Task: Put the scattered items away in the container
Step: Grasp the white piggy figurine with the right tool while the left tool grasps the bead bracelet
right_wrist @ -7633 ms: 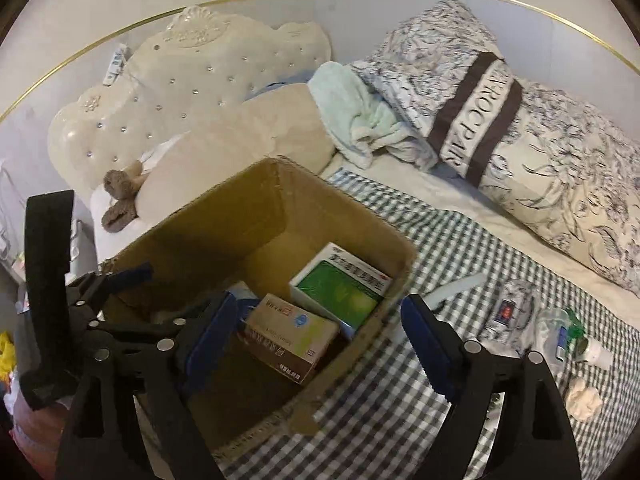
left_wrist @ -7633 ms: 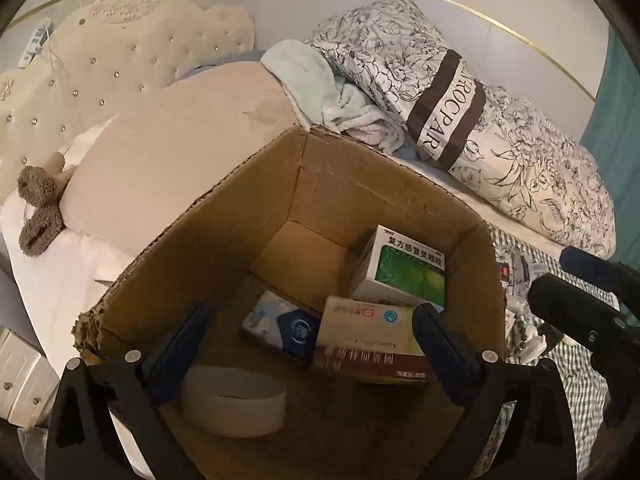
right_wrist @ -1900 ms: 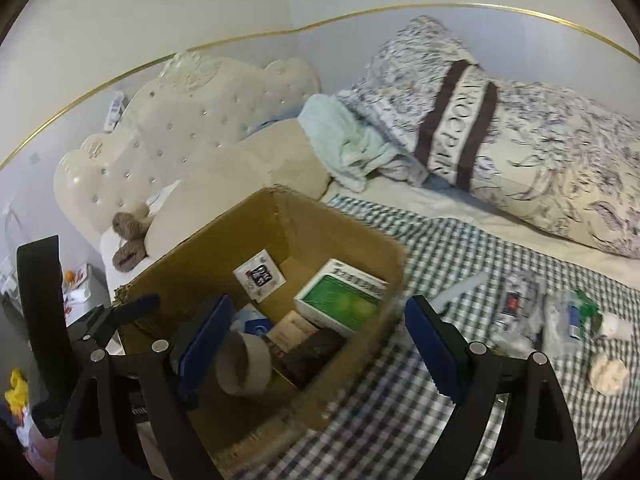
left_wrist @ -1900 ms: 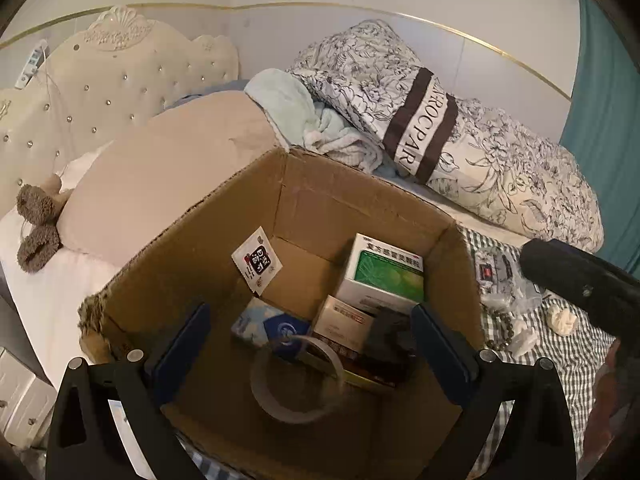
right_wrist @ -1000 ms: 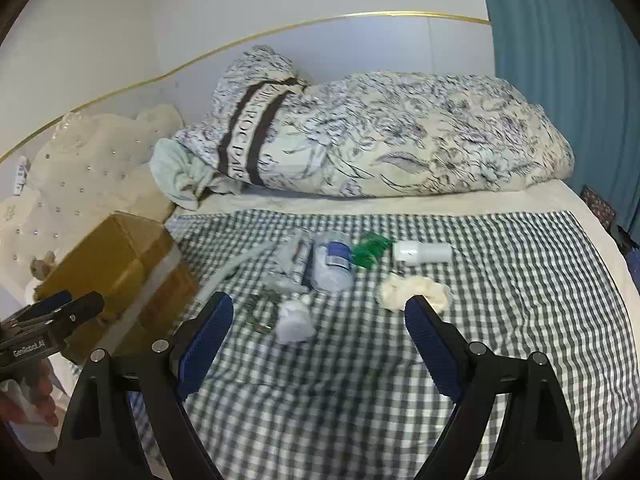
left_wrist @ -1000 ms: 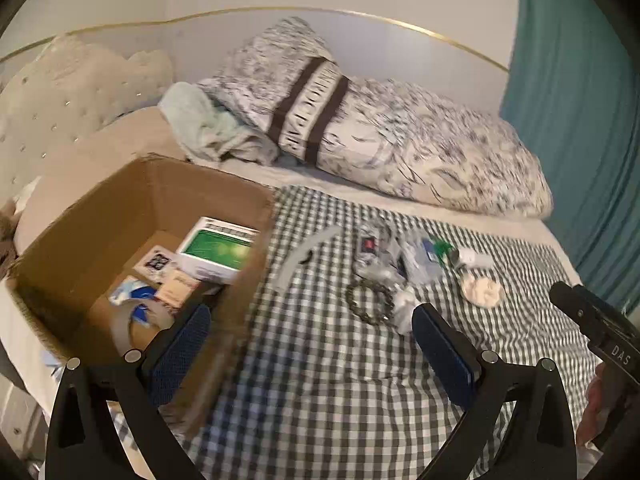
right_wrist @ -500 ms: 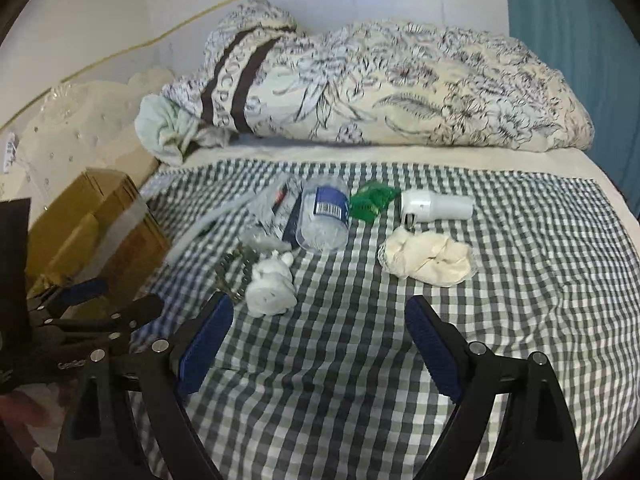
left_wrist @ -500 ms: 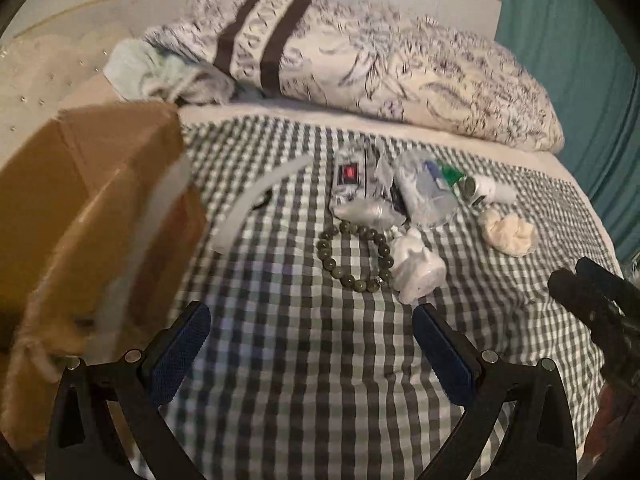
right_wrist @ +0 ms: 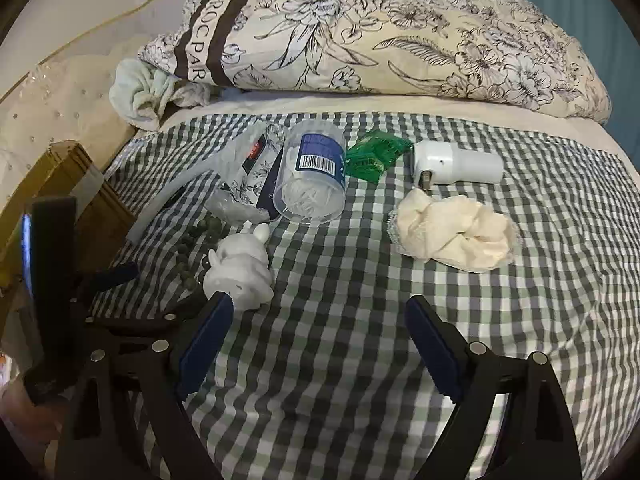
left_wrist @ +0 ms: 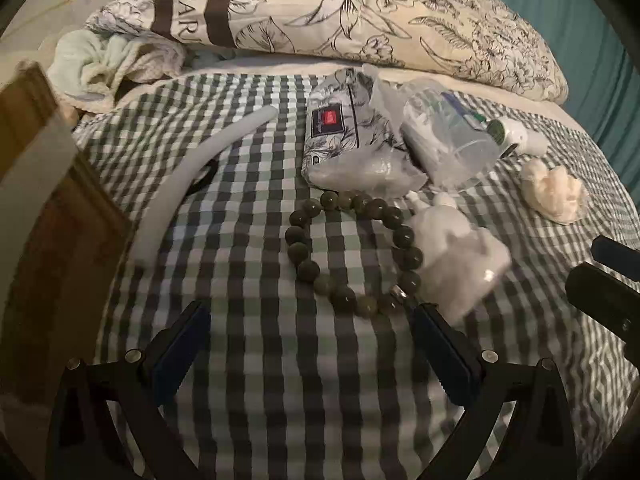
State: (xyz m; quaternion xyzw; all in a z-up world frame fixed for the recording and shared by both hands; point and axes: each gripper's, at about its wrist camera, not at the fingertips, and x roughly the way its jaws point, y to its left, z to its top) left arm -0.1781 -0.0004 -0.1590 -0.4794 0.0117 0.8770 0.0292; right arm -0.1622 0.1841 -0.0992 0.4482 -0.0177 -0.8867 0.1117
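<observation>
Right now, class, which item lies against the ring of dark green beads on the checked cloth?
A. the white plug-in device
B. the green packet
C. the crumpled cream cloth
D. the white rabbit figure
D: the white rabbit figure rests against the right side of the bead bracelet, covering part of the ring, while the white plug-in device, crumpled cream cloth and green packet lie apart from it.

- Cardboard box: brown, at the left edge of the checked cloth.
- Bead bracelet: dark green, lying flat, touching the white rabbit figurine.
- Clear cotton-swab jar: on its side.
- White tube: curved, beside the box.
- Cream scrunchie: apart, rightward.
</observation>
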